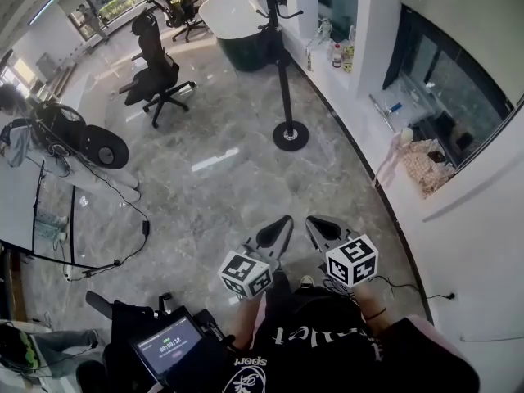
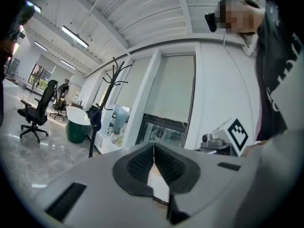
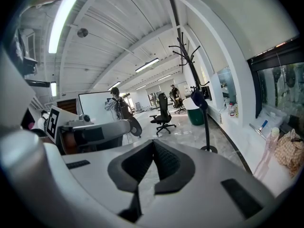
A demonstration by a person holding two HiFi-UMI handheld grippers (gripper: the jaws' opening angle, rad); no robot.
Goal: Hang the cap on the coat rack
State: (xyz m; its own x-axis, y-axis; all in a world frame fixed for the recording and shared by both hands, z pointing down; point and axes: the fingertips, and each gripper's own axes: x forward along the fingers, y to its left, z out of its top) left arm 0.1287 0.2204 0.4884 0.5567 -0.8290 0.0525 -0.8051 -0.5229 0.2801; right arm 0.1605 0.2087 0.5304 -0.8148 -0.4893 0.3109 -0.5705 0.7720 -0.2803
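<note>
Both grippers closed, empty, cap hanging on the rack.
Left gripper (image 2: 153, 148) and right gripper (image 3: 153, 145) are holding nothing; dark cap (image 3: 198, 99) is hanging off a coat rack (image 3: 206, 129) hook, well apart. Probably light and soft, so pinch the brim.

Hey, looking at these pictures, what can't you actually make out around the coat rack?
- Head view: the top of the coat rack is cut off by the picture's upper edge.
- Right gripper view: the dark item hanging on the rack is too small to confirm as the cap.
- Left gripper view: the rack's foot is hidden behind the left gripper.
- Head view: the bottles on the ledge are too small to read.
</note>
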